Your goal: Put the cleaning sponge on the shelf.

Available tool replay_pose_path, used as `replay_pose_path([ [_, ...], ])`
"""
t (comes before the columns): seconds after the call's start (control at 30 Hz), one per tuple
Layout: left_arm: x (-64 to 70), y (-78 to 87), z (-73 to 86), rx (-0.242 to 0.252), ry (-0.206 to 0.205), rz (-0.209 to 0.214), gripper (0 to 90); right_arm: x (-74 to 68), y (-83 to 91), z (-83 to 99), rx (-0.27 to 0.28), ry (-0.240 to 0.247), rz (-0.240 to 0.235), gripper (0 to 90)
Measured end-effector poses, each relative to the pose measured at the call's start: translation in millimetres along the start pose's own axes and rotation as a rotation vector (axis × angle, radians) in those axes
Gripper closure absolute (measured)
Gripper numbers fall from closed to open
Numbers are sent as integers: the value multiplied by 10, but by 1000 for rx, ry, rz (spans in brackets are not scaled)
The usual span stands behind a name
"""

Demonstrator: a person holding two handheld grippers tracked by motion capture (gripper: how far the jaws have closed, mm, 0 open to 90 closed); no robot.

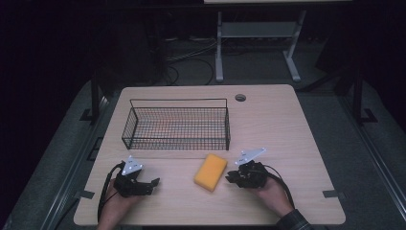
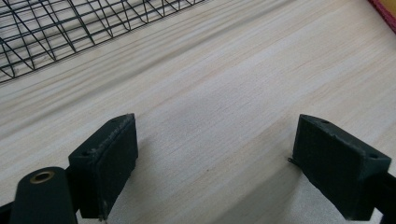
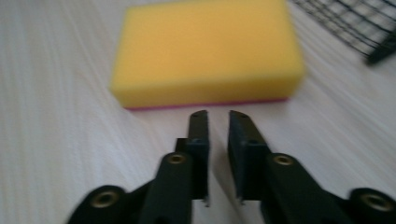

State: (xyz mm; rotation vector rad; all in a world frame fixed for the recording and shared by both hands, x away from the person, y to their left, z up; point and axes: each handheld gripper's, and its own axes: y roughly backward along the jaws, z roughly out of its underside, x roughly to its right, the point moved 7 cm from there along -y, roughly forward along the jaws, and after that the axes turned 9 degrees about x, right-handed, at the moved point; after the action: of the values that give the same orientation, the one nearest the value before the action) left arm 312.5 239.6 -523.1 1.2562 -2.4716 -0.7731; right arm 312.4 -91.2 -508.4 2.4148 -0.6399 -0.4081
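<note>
Near the front edge of the table (image 1: 287, 143), the right gripper (image 1: 231, 176) is held low with its jaws nearly together, a narrow slit left between them, and is aimed at the yellow sponge (image 1: 210, 171) just beside it. The left gripper (image 1: 154, 182) is rested with its jaws wide apart over bare wood, nothing between them. The sponge (a thin pink layer is seen under it in the right gripper view) lies flat, just in front of the wire basket (image 1: 177, 125). The approach step is judged to be in hand; before a grasp, the right jaws would have to be spread wider than the sponge.
</note>
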Motion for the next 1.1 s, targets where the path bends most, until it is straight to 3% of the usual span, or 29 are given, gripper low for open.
replay_pose_path([
  [0.47,1,0,0,0,2,0,131,480,482,274,56,-60,234,289],
  [0.63,4,2,0,-2,5,-6,132,603,596,402,72,-88,277,169],
  [0.87,38,11,-18,-38,0,-1,134,719,671,539,80,-81,344,131],
  [1.1,83,17,-87,-48,14,22,136,766,697,605,88,-94,364,108],
])
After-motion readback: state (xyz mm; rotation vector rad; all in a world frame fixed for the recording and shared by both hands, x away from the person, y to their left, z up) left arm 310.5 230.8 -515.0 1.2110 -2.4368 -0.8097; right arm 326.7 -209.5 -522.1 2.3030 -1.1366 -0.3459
